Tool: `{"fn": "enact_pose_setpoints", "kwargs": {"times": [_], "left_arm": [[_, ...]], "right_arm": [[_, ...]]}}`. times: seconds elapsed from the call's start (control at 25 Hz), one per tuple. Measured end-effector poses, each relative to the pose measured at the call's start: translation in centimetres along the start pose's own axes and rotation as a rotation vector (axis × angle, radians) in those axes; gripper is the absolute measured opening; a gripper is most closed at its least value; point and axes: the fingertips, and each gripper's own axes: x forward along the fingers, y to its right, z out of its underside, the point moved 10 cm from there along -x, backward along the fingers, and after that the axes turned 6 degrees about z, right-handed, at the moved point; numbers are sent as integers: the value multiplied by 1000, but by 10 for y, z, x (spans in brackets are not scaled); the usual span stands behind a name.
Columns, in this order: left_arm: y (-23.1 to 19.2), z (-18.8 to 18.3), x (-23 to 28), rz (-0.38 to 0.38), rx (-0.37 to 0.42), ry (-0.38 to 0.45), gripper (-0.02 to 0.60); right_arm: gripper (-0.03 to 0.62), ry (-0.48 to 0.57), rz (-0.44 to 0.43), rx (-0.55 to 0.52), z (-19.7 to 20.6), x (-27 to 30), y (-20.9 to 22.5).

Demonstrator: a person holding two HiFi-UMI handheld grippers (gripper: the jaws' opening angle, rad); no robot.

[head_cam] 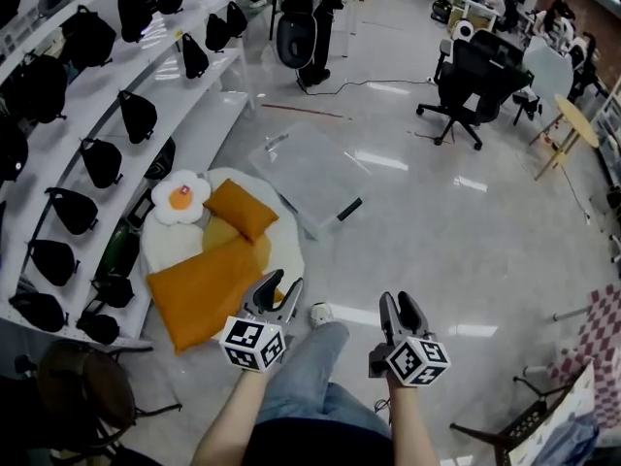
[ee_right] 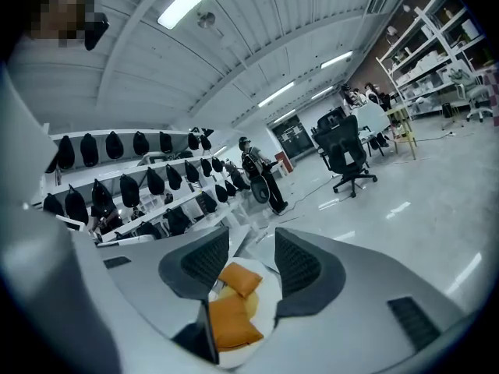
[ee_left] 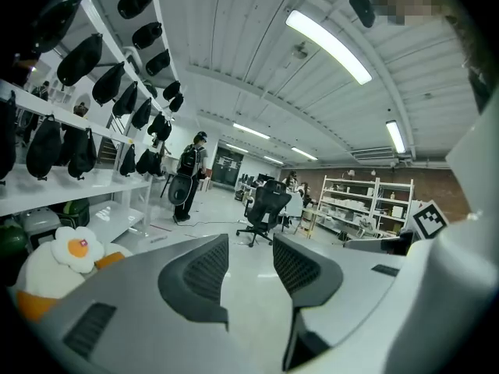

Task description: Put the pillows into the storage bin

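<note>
On the floor by the shelving lie a large orange pillow (head_cam: 202,291), a small orange pillow (head_cam: 240,209) and a white fried-egg pillow (head_cam: 180,198), all resting on a big white-and-yellow egg cushion (head_cam: 283,252). A clear storage bin (head_cam: 309,175) sits just beyond them. My left gripper (head_cam: 282,293) hovers open at the large pillow's right edge, nothing between its fingers. My right gripper (head_cam: 408,311) is open and empty further right over bare floor. The right gripper view shows both orange pillows (ee_right: 230,322) ahead past its jaws. The left gripper view shows the egg pillow (ee_left: 76,248) at lower left.
White shelves (head_cam: 92,95) with several black bags line the left side. A person with a backpack (head_cam: 309,22) stands at the back, and a black office chair (head_cam: 473,83) at upper right. My own leg and shoe (head_cam: 320,315) are between the grippers. A small round table (head_cam: 574,124) stands far right.
</note>
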Motion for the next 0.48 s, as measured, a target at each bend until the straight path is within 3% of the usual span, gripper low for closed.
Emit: {"fn": "enact_pose_setpoints", "kwargs": {"times": [0.48], "left_arm": [[-43, -10, 95, -106, -42, 4, 172]], "right_arm": [[179, -50, -55, -46, -48, 105, 41]]}}
